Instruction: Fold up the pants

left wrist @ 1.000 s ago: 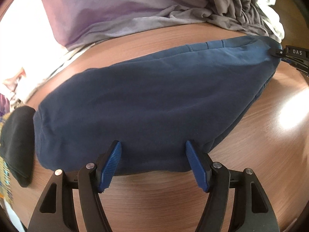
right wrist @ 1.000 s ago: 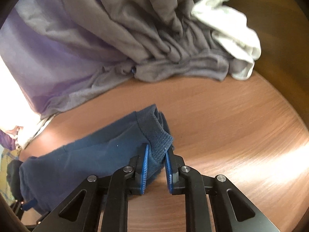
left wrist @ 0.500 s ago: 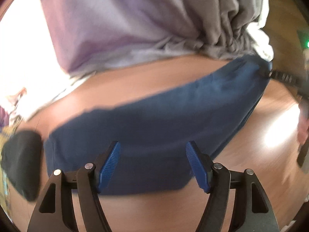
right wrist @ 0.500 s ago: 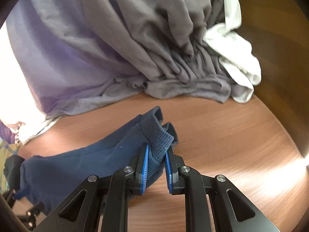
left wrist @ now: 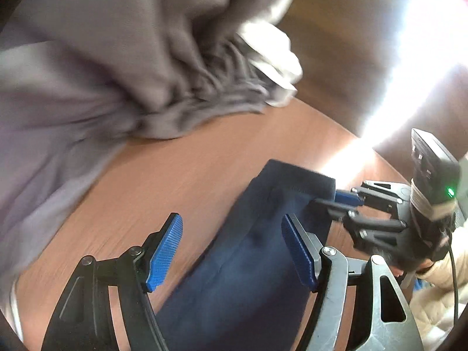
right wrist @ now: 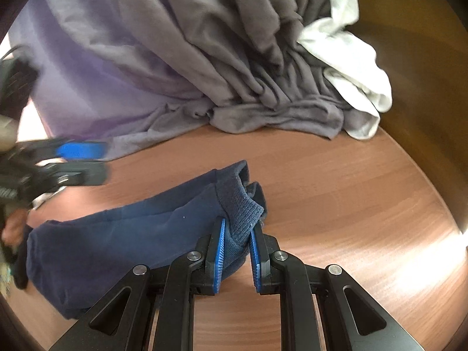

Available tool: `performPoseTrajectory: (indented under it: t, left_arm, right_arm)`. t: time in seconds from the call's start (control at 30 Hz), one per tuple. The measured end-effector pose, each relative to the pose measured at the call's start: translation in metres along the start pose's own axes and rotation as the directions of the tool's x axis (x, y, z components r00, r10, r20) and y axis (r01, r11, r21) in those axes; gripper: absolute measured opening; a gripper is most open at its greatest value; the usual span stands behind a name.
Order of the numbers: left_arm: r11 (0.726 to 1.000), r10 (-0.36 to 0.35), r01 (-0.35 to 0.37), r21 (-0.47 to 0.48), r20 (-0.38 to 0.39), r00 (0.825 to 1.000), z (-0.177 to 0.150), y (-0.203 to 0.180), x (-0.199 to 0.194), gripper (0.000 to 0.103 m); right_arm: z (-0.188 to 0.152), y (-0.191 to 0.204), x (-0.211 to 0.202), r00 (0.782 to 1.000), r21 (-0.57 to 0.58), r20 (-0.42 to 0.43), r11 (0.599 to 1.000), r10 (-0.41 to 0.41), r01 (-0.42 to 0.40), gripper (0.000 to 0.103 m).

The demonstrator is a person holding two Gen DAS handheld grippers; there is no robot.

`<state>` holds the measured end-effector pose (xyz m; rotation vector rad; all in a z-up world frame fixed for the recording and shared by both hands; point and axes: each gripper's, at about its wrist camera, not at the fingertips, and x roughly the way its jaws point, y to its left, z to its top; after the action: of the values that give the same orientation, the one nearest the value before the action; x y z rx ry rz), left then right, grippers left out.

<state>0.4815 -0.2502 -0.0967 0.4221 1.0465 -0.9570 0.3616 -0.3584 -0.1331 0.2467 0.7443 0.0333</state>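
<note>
Right wrist view shows the right gripper (right wrist: 237,248) clamped on the navy pants (right wrist: 122,234) cuff while the left gripper (left wrist: 231,251) hovers with jaws apart, so a tug could slip the cuff and undo the fold.

Navy pants (right wrist: 122,242), folded into a long band.
Fabric lies flat on the wooden tabletop; the ribbed cuff end (right wrist: 242,213) is raised slightly, bunched, toward the band's right end.

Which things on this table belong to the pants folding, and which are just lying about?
Part of the job:
- navy pants
- right gripper, fingers shut on the ribbed cuff
- left gripper, fingers open above the pants

Lying about:
- grey garment pile
- lilac cloth
- white cloth
- wooden table
</note>
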Motion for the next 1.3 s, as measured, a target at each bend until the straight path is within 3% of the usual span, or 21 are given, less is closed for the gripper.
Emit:
performPoseTrajectory:
  t: [0.1,0.2,0.3,0.53,0.7,0.87,1.0,1.3]
  left_arm:
    - [0.995,-0.097,0.098,0.017,-0.077,0.992,0.023,-0.002,0.038,0.06]
    - [0.98,-0.186,0.194,0.04,-0.158,0.97,0.037,-0.011,0.07,0.053]
    - [0.974,-0.18,0.205,0.096,-0.224,0.958,0.042,-0.021,0.092,0.047]
    - [0.958,-0.226,0.267,0.104,-0.3,0.927,0.048,-0.028,0.116,0.041]
    - [0.95,-0.23,0.283,0.131,-0.317,0.92,0.055,-0.035,0.125,0.033]
    - [0.949,-0.23,0.283,0.14,-0.309,0.923,0.055,-0.04,0.13,0.024]
    - [0.955,-0.225,0.266,0.132,-0.263,0.938,0.052,-0.042,0.125,0.016]
    - [0.956,-0.233,0.253,0.149,-0.141,0.962,0.052,-0.046,0.081,0.015]
  right_arm:
    - [-0.005,-0.009,0.004,1.0,0.041,-0.017,0.999,0.01,-0.009,0.017]
    - [-0.01,-0.02,0.009,0.999,0.083,-0.032,0.996,0.019,-0.016,0.017]
    - [-0.013,-0.027,0.013,0.998,0.117,-0.044,0.993,0.039,-0.033,0.017]
    - [-0.018,-0.033,0.015,0.997,0.154,-0.056,0.987,0.052,-0.043,0.017]
    - [-0.022,-0.037,0.015,0.997,0.184,-0.051,0.982,0.057,-0.046,0.017]
    - [-0.026,-0.039,0.015,0.998,0.189,-0.041,0.981,0.054,-0.045,0.017]
    - [-0.027,-0.038,0.014,0.999,0.179,-0.033,0.983,0.038,-0.032,0.017]
    - [-0.02,-0.021,-0.007,1.0,0.127,0.0,0.992,-0.017,0.017,0.017]
